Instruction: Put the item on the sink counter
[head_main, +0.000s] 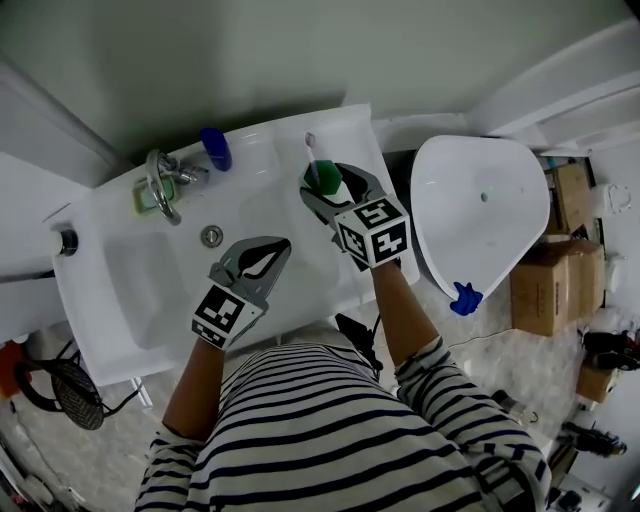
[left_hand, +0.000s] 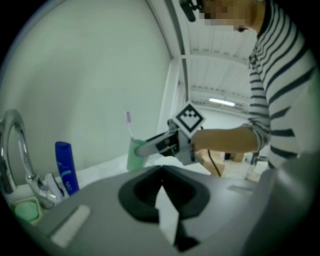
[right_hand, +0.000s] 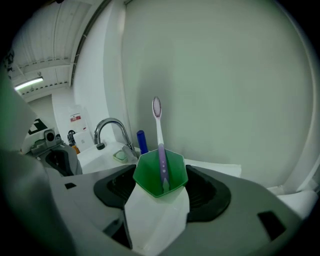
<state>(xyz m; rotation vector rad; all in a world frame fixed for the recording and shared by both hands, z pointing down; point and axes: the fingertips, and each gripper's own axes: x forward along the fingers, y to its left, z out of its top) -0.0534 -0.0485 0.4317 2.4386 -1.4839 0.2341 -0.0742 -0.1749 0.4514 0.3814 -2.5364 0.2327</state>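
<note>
A green cup (head_main: 327, 178) with a pink-headed toothbrush (head_main: 311, 150) stands upright between the jaws of my right gripper (head_main: 322, 190) at the back right corner of the white sink counter (head_main: 355, 125). In the right gripper view the cup (right_hand: 160, 175) fills the gap between the jaws, and the toothbrush (right_hand: 159, 135) rises out of it. The cup's base is hidden, so I cannot tell whether it touches the counter. My left gripper (head_main: 279, 248) hangs over the basin, shut and empty. From the left gripper view (left_hand: 161, 171) the cup (left_hand: 134, 156) shows ahead.
A chrome faucet (head_main: 160, 185), a green soap dish (head_main: 147, 198) and a blue bottle (head_main: 215, 148) line the back of the sink. The drain (head_main: 211, 236) lies mid-basin. A white toilet (head_main: 480, 215) stands to the right, with cardboard boxes (head_main: 555, 270) beyond it.
</note>
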